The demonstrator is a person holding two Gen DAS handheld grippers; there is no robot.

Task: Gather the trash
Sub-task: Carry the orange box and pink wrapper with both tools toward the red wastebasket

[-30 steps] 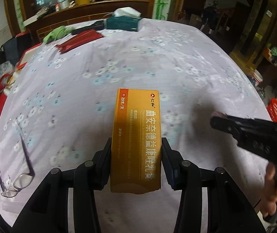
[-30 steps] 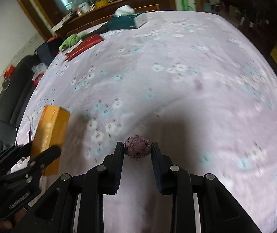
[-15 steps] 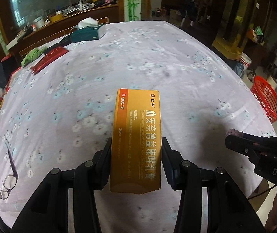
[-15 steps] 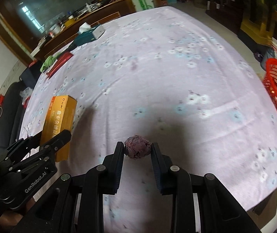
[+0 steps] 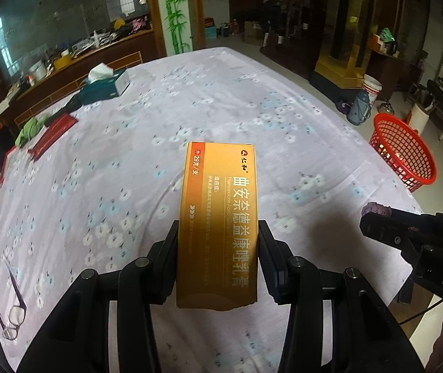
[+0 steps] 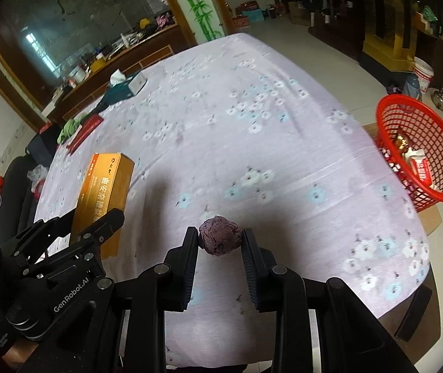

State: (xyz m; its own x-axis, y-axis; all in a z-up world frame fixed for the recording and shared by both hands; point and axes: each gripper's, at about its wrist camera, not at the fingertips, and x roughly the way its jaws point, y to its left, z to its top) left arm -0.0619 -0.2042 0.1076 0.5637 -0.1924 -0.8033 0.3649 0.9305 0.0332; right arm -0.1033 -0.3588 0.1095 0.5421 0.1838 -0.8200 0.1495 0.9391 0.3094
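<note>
Left tongs (image 5: 218, 248) pinch orange box (image 5: 218, 217), right tongs (image 6: 219, 239) pinch purple crumpled wad (image 6: 219, 238), both held above floral-cloth counter (image 6: 252, 124); red basket (image 6: 420, 152) sits off counter's right edge.

Orange box (image 5: 218, 217), purple wad (image 6: 219, 238), red basket (image 6: 439, 118), floral lilac cloth (image 5: 221, 99).

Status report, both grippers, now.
Left gripper shut on orange box. Right gripper shut on purple wad. Both held above the tablecloth. Red basket off the table's right edge, path unobstructed.
</note>
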